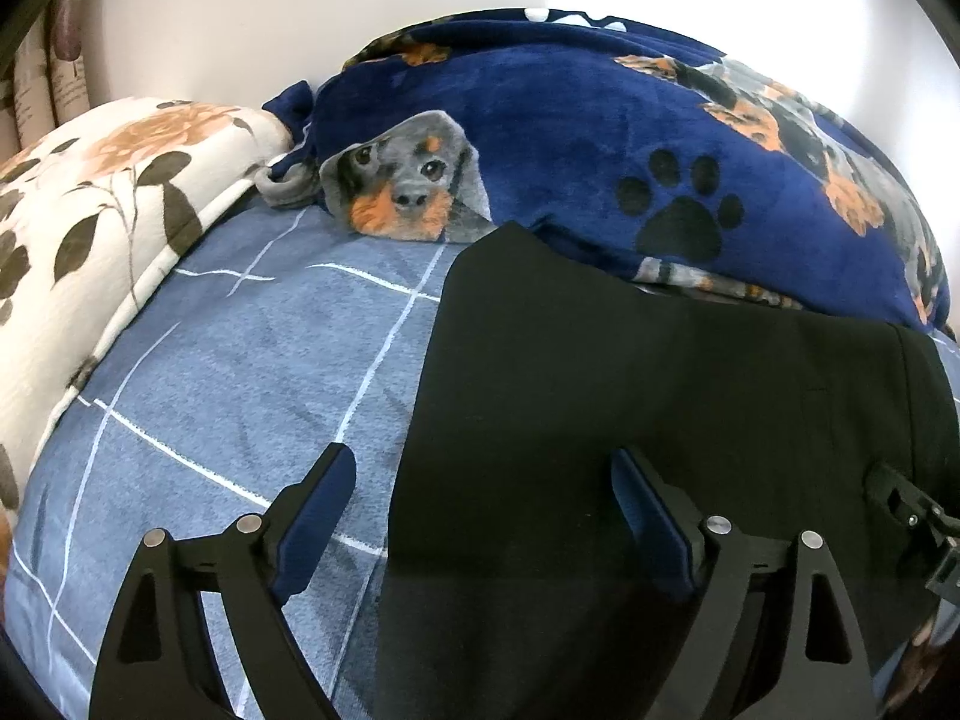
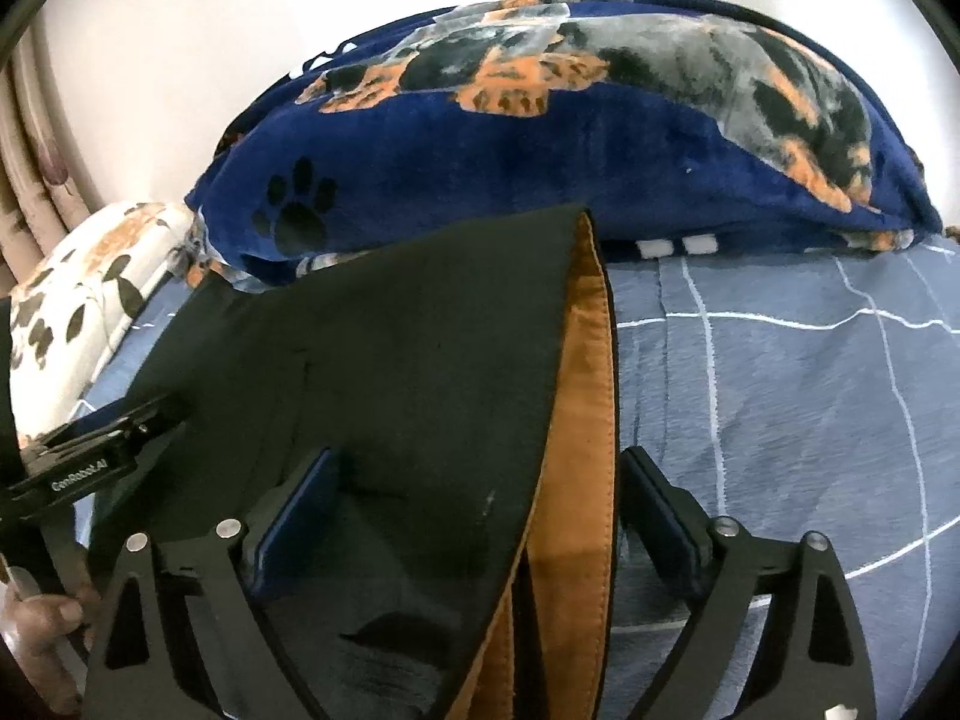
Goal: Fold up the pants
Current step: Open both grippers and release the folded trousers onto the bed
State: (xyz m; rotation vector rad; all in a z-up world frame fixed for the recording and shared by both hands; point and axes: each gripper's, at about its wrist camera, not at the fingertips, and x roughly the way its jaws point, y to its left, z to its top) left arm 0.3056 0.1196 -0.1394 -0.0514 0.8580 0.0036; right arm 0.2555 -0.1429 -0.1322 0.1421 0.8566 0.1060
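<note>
Black pants (image 1: 630,372) lie flat on the blue checked bed sheet (image 1: 228,360). My left gripper (image 1: 480,510) is open, its jaws straddling the pants' left edge; nothing is held. In the right wrist view the pants (image 2: 390,360) show a tan brown inner lining (image 2: 576,420) along their right edge. My right gripper (image 2: 480,510) is open over that edge, the left finger (image 2: 300,510) above the black cloth and the right finger (image 2: 660,516) above the sheet (image 2: 780,420). The left gripper's body (image 2: 90,462) shows at the left.
A navy fleece blanket with dog and paw prints (image 1: 600,150) is bunched along the far side, touching the pants' far edge; it also shows in the right wrist view (image 2: 540,150). A white floral pillow (image 1: 108,210) lies at the left. A pale wall and curtains stand behind.
</note>
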